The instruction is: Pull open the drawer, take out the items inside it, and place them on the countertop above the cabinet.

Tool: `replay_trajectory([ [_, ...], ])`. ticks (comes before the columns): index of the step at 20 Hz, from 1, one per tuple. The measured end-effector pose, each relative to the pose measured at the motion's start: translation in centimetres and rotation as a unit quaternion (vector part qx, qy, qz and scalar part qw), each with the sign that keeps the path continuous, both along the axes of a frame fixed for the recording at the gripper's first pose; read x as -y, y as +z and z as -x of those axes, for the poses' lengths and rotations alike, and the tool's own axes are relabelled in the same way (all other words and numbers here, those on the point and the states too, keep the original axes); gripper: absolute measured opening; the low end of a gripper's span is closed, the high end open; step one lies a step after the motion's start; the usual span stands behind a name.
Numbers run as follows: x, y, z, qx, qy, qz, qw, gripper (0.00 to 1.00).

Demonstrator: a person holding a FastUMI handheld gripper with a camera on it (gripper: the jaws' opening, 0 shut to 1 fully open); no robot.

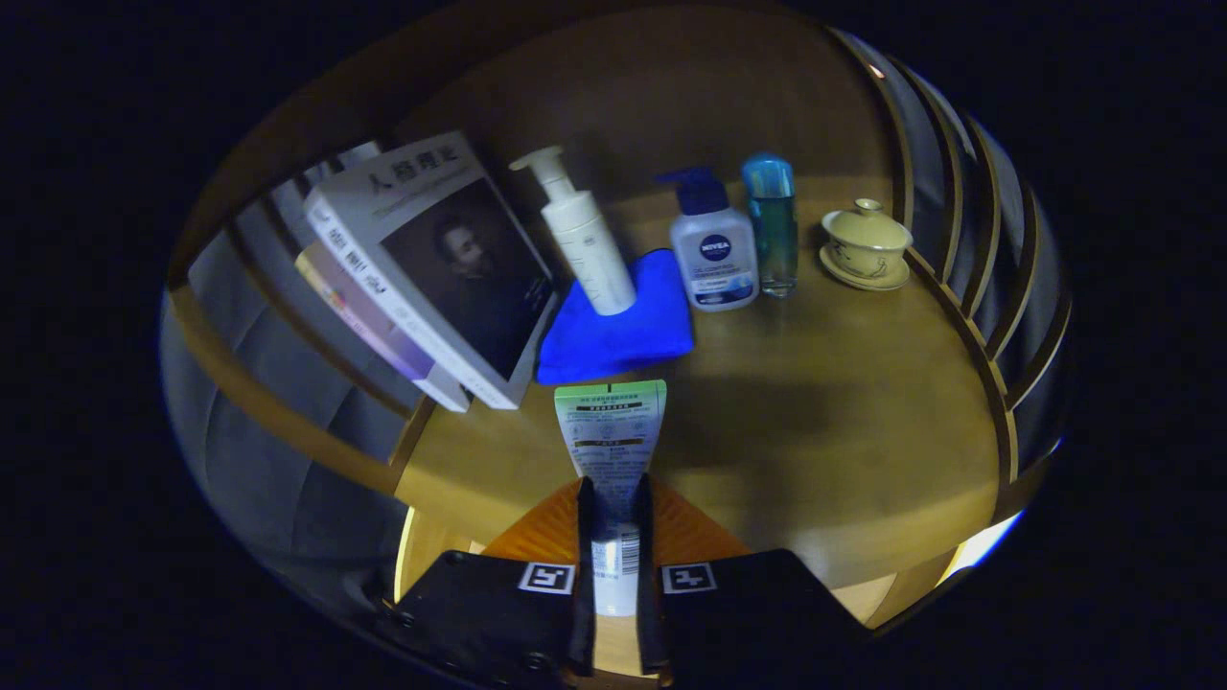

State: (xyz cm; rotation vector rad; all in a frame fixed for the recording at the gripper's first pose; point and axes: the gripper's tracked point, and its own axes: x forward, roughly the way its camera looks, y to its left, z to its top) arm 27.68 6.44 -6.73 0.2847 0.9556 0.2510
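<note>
The tube (611, 436) is a flat squeeze tube with a pale green crimped end and a white body printed with dark text and a barcode. It sits at lower centre of the frame, clamped between both fingers of the gripper (613, 508). Its crimped end points forward above the wooden worktop (815, 422), just short of the blue cloth.

tube (611, 450) lower end hidden between the jaws — books (422, 278) partly cut off

Countertop (844, 383): cloth (623, 331), bottles (714, 251), books (422, 278).
</note>
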Motion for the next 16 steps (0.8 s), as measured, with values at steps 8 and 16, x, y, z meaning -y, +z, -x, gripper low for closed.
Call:
replay_trajectory([
  [8,0.2,-2.1,-2.5,0.020,-0.027,-0.003,0.999,0.33],
  [16,0.8,2.8,0.1,0.159,-0.027,0.059,0.985,0.98],
])
